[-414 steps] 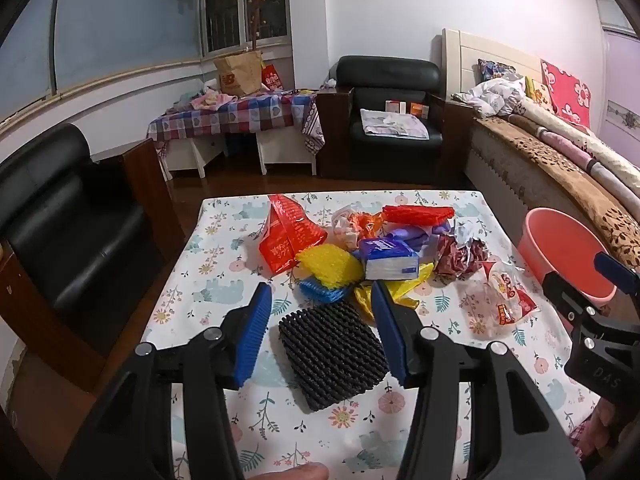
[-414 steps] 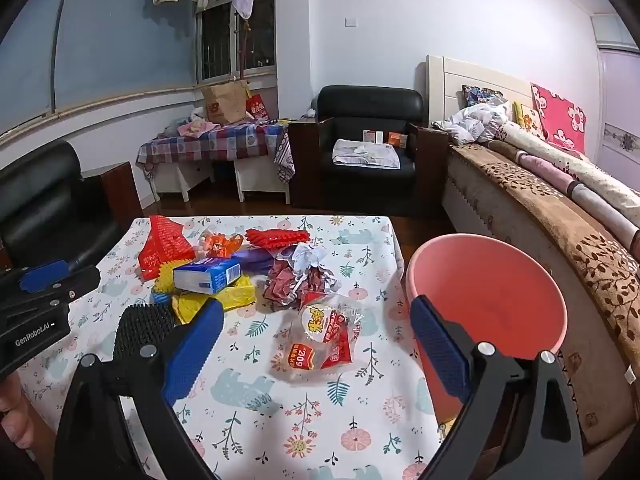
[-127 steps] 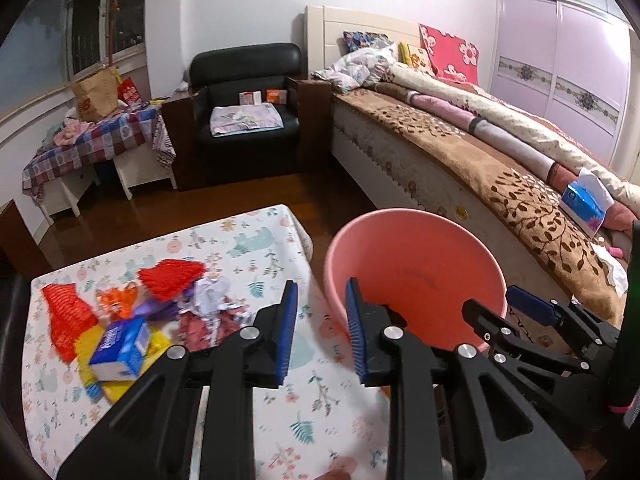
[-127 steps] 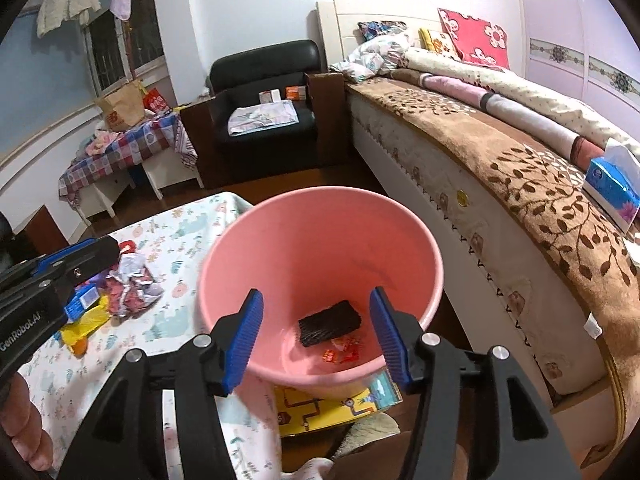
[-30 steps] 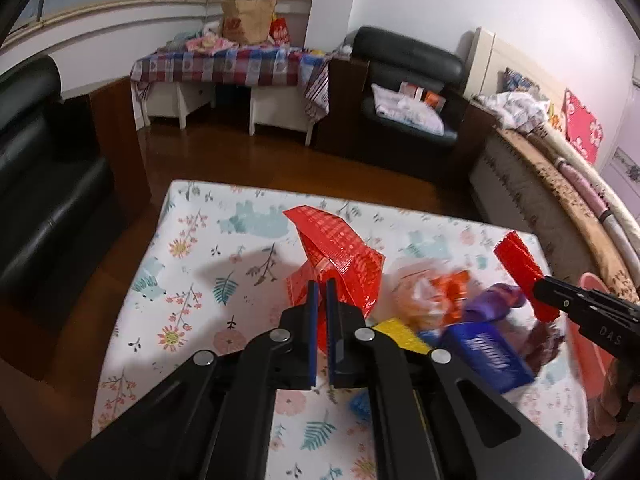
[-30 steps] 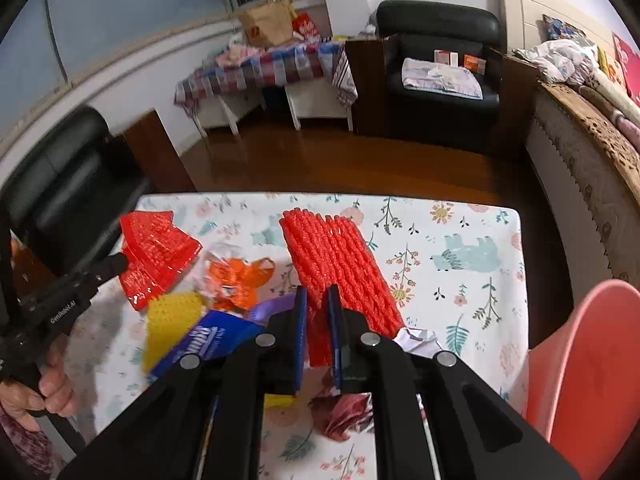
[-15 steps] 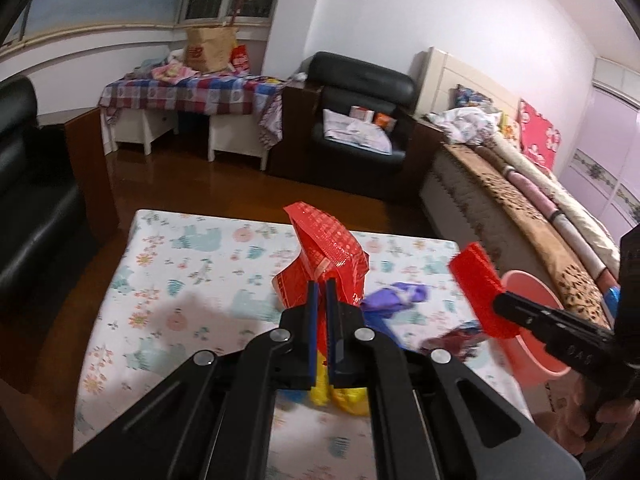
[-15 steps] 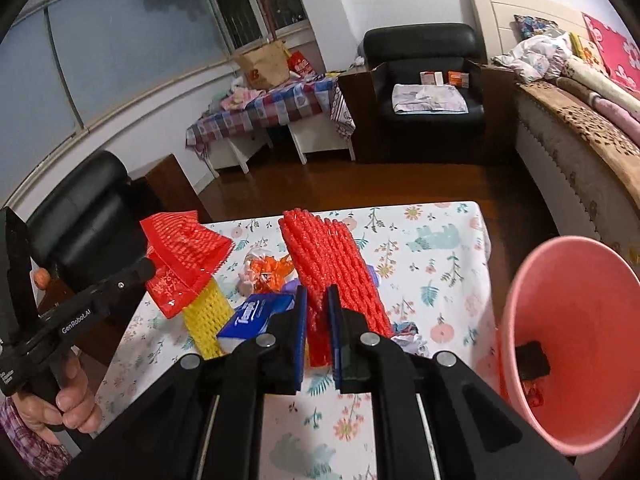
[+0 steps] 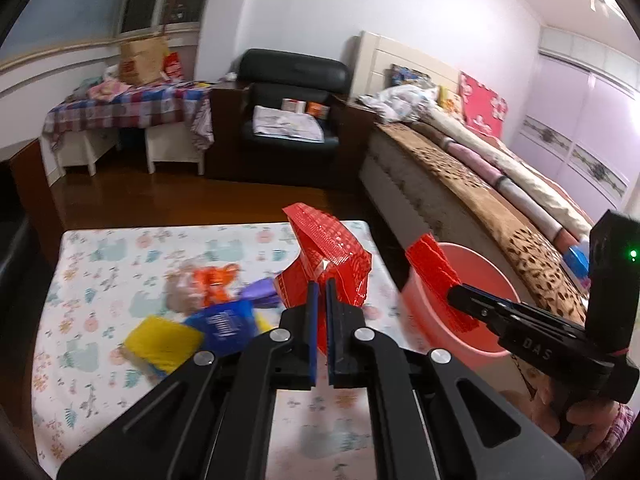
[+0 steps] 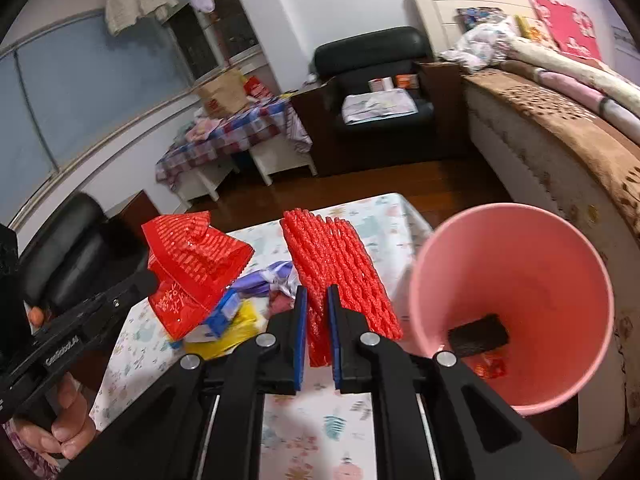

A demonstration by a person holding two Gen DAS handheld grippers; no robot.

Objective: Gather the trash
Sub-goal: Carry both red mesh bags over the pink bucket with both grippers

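Trash is lifted clear of the floral-cloth table [image 10: 372, 216]: the left gripper [image 9: 319, 286] pinches a crinkled red plastic bag [image 9: 326, 254], held left of the right gripper [image 10: 317, 292]. That one clamps a red foam net sleeve [image 10: 334, 268] just left of the pink plastic bucket [image 10: 560, 264], where a black foam pad [image 10: 478, 334] lies.

black armchair [image 9: 294, 104] | bed [image 9: 472, 168] | checkered side table [image 9: 128, 108] | wooden floor [image 9: 180, 196]

We are seeing a crinkled red bag [image 9: 326, 258] hanging above the desk [image 9: 100, 248], and a red foam net [image 10: 338, 276] standing tilted beside the pink bucket [image 10: 516, 240]. A black pad [image 10: 478, 334] and a red scrap [image 10: 492, 368] are lying in the bucket's bottom.
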